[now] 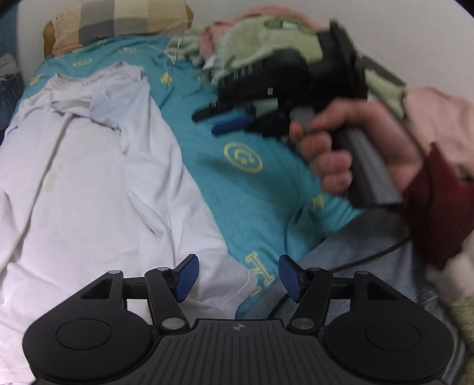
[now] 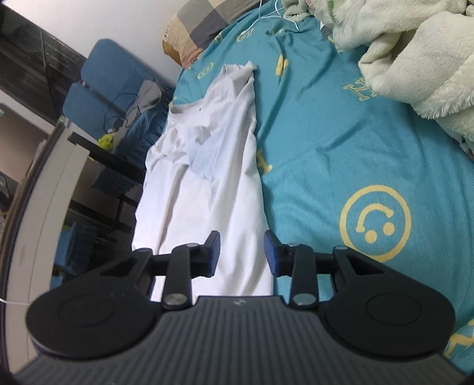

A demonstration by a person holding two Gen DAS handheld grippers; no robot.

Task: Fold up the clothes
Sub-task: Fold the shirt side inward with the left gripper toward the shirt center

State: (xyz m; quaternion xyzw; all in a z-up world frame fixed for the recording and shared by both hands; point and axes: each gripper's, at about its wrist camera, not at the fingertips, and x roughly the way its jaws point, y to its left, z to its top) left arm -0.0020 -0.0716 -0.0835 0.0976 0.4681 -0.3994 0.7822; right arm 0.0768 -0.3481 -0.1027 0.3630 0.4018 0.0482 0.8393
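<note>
White cotton is seen spread lengthwise on the bed (image 2: 340, 154): the T-shirt (image 1: 89, 177) lies on the teal smiley-print sheet, collar toward the checked pillow (image 1: 118, 20), hem nearest the cameras. 1 sleeve is turned in over the chest and the right side appears doubled inward, so a first lengthwise fold is judged to be begun; the body remains rumpled and long, and the crosswise folds are judged to be left. A heap of green and pink blankets (image 1: 266, 38) is piled beyond the shirt's right edge, well apart from it.

The left gripper (image 1: 238, 277) is held low over the shirt's hem corner, its jaws spread wide with nothing between them. The right gripper (image 2: 242, 254) is held level above the shirt's right edge near the hem, jaws likewise parted and empty. In the left wrist view it is seen blurred, gripped by the right hand (image 1: 349, 154) above the sheet to the shirt's right.
</note>
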